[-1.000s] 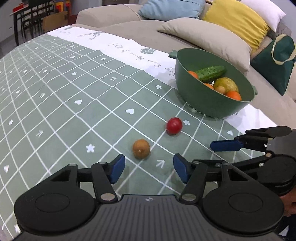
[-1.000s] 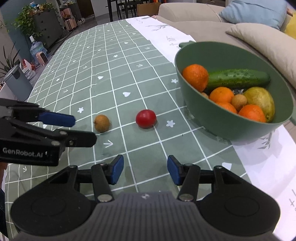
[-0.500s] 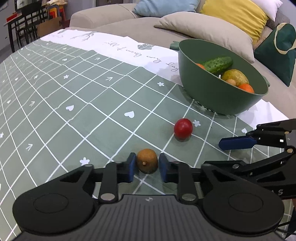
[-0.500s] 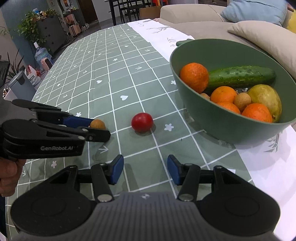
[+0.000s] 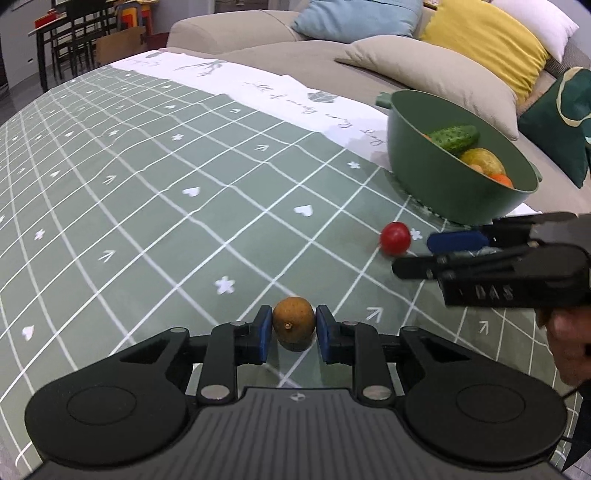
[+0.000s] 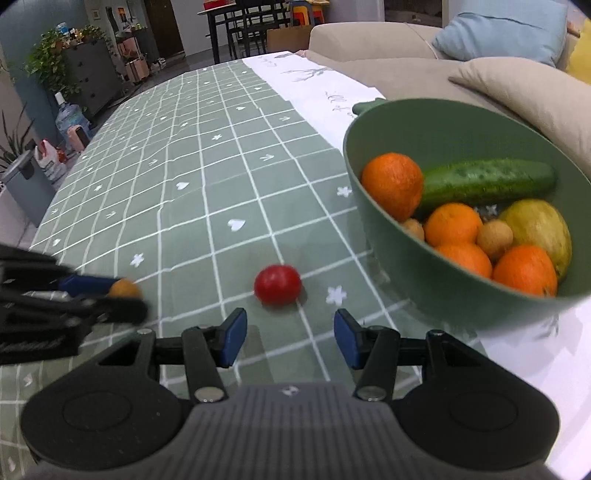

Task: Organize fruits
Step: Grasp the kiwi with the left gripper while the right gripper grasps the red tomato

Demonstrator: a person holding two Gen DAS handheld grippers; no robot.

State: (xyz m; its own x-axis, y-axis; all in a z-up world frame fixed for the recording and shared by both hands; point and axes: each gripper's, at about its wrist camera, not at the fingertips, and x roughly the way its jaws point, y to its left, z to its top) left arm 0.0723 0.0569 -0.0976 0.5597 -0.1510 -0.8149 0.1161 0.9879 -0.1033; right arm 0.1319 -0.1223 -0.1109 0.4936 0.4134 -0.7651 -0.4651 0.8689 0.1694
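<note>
My left gripper (image 5: 291, 332) is shut on a small round brown fruit (image 5: 293, 320), held between its blue pads just above the green checked tablecloth. The same fruit (image 6: 125, 288) shows in the right wrist view at the tips of the left gripper. A red tomato (image 6: 277, 284) lies on the cloth just ahead of my right gripper (image 6: 290, 336), which is open and empty. The tomato (image 5: 395, 237) sits close to the right gripper's tips in the left wrist view. A green bowl (image 6: 458, 295) at the right holds oranges, a cucumber, a yellow-green fruit and small brown fruits.
The bowl (image 5: 424, 173) stands near the table's far edge, on the white border of the cloth. A beige sofa with cushions (image 5: 436, 74) runs behind the table. Chairs and a dark table (image 6: 251, 22) stand far back.
My left gripper has closed on the brown fruit and lifted it slightly. My right gripper has moved closer to the tomato and stays open.
</note>
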